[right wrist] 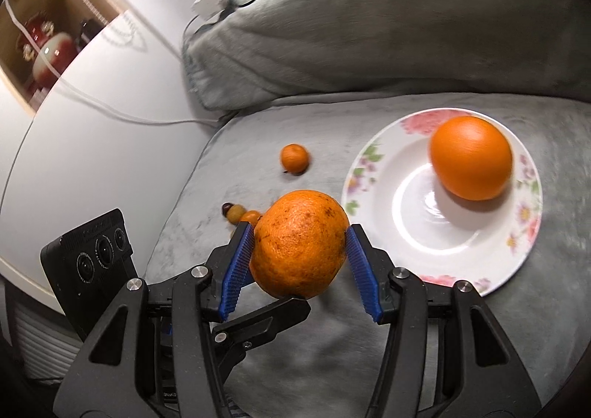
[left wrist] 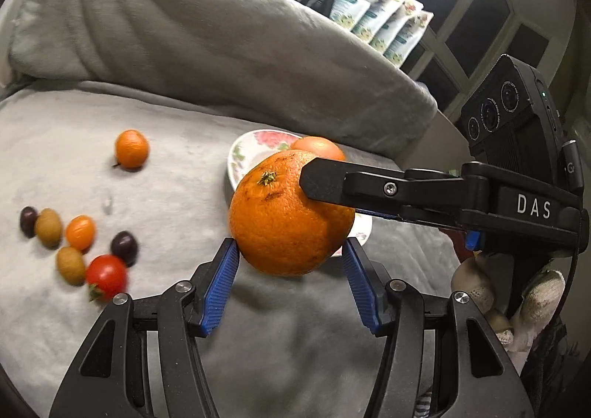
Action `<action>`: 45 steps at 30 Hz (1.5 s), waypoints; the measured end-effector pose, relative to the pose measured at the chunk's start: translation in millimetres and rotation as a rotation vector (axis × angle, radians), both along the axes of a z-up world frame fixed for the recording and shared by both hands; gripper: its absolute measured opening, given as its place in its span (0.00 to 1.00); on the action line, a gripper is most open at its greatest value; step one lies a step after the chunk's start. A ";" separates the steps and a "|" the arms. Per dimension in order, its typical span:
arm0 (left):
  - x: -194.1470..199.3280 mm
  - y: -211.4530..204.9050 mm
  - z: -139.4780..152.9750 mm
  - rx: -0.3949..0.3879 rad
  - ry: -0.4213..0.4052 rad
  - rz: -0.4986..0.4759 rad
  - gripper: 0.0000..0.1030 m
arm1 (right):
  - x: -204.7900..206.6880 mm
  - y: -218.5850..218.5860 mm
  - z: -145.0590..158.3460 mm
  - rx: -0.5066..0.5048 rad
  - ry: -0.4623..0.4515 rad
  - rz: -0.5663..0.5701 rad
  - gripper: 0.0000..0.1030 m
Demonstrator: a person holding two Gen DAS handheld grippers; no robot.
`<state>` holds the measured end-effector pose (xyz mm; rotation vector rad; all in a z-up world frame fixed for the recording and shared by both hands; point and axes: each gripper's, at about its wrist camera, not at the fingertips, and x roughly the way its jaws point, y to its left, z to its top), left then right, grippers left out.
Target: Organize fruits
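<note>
Both jaws are clenched on the same fruit. The right gripper (right wrist: 299, 229) has its blue pads pressed on either side of the rough-skinned orange (right wrist: 299, 244), and the left gripper (left wrist: 290, 244) grips it crosswise, pads against its sides as far as I can tell. So the orange hangs in the air above the grey blanket (left wrist: 44, 307), just near-left of the plate (right wrist: 388, 262), not yet over it.

What could go wrong, imo: two grippers on one round fruit is awkward. If the hands drift apart or twist at different rates, the orange could get squeezed out or roll loose and drop onto the blanket. If one side lets go carelessly, the other's grip may slip, since the skin is curved. The plate sits on soft bedding too, so a heavy set-down near its rim could tip it. And the smooth orange (right wrist: 471, 159) already on the plate could get bumped and roll off.

Containers: only that one floral-rimmed plate, holding the single smooth orange toward its far right side; the rest is bare. Everything else is loose on the blanket: a small mandarin (left wrist: 131, 149) farther off, and to the left a cluster with a cherry tomato (left wrist: 106, 275) and some small dark, brownish and orange fruits.
</note>
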<state>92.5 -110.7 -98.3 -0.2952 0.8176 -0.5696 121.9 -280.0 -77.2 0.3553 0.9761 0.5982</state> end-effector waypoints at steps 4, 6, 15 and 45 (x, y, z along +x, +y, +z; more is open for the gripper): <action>3.2 -8.7 0.0 0.020 -0.004 -0.021 0.56 | 3.8 -15.0 -4.0 0.024 0.013 -0.028 0.53; 4.7 -13.0 -0.4 0.030 -0.005 -0.029 0.56 | 5.3 -20.5 -5.4 0.031 0.016 -0.038 0.53; 7.2 -23.8 -3.9 0.074 -0.011 -0.043 0.56 | 11.4 -34.7 -14.5 0.065 0.047 -0.063 0.53; -25.8 69.1 12.2 0.141 -0.099 0.121 0.64 | -50.8 -56.4 30.2 -0.140 -0.249 -0.157 0.71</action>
